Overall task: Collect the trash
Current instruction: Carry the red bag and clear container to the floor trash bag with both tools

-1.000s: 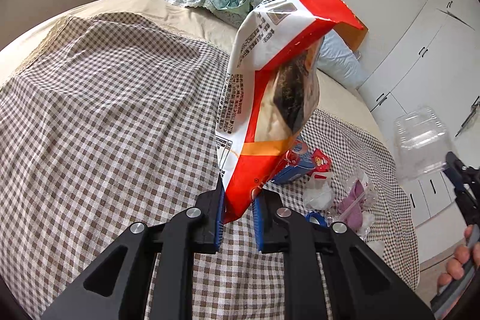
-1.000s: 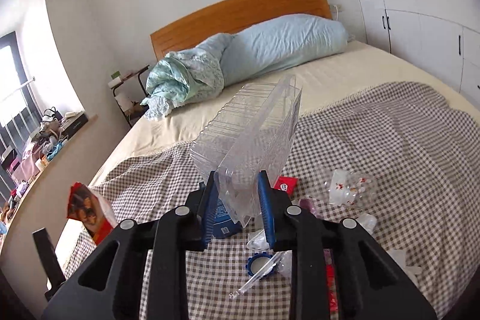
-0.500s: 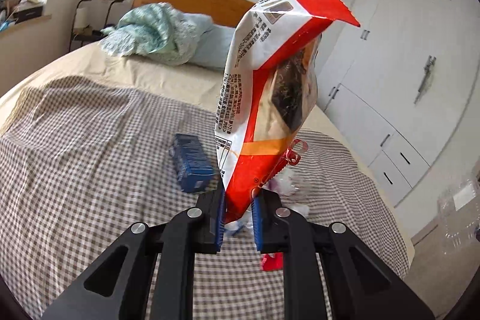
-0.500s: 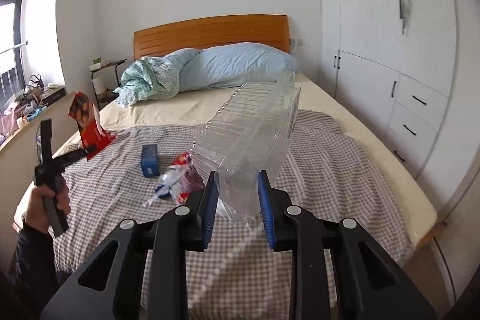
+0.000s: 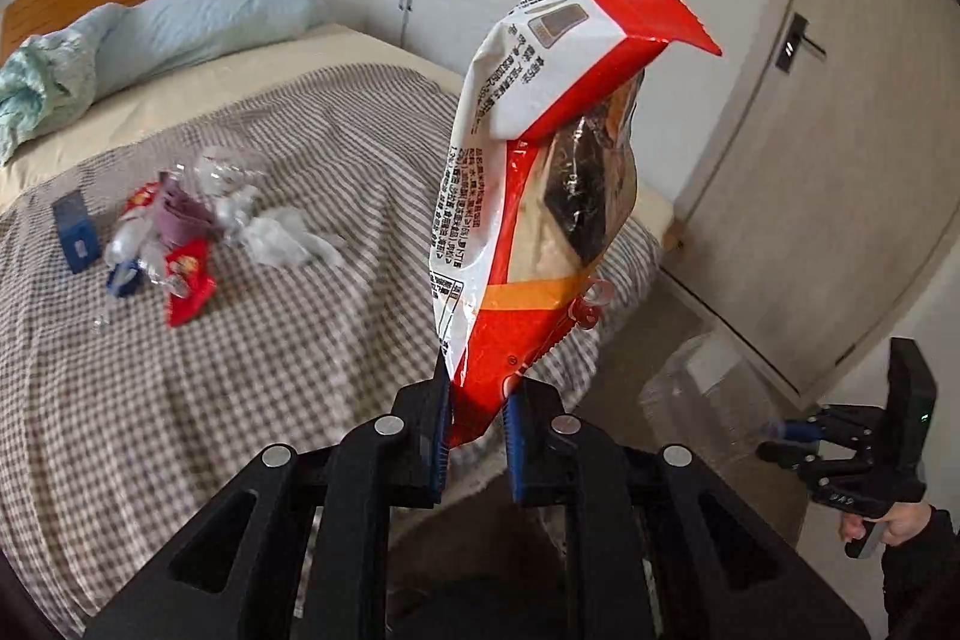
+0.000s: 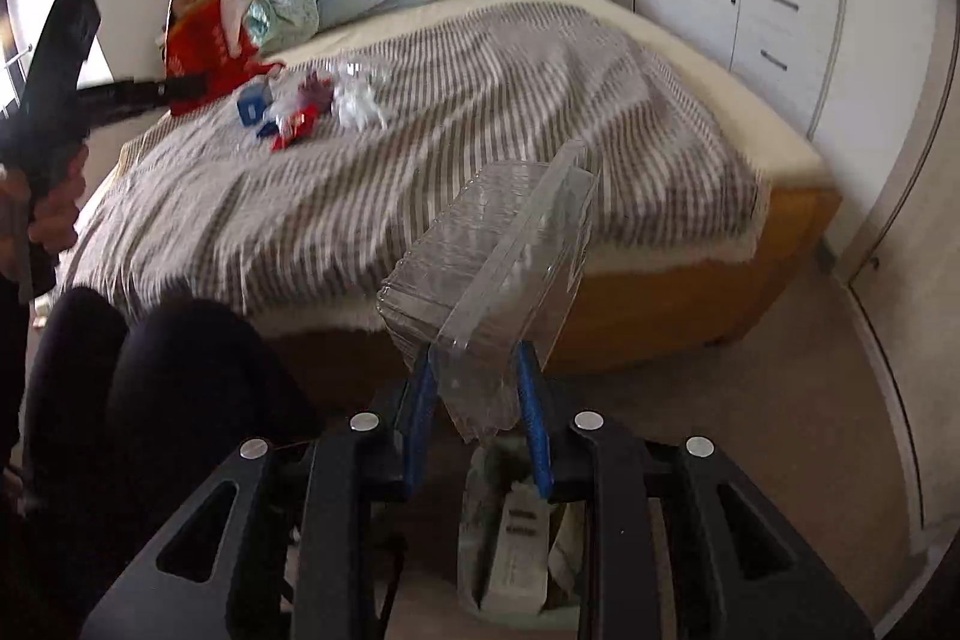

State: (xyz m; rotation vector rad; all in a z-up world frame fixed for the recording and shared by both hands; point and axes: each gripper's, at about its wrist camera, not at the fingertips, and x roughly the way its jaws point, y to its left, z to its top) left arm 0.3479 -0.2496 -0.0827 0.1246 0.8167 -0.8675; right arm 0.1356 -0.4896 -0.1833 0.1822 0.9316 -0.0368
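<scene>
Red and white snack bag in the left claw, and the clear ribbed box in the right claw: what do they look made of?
The red and white snack bag looks like glossy plastic film: it shines, creases, and has a see-through window. The clear ribbed box looks like thin, stiff transparent plastic: the bed shows through its moulded ridges.

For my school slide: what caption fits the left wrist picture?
Left gripper holds a red snack bag above the checked bedspread, where more trash waits.
</scene>
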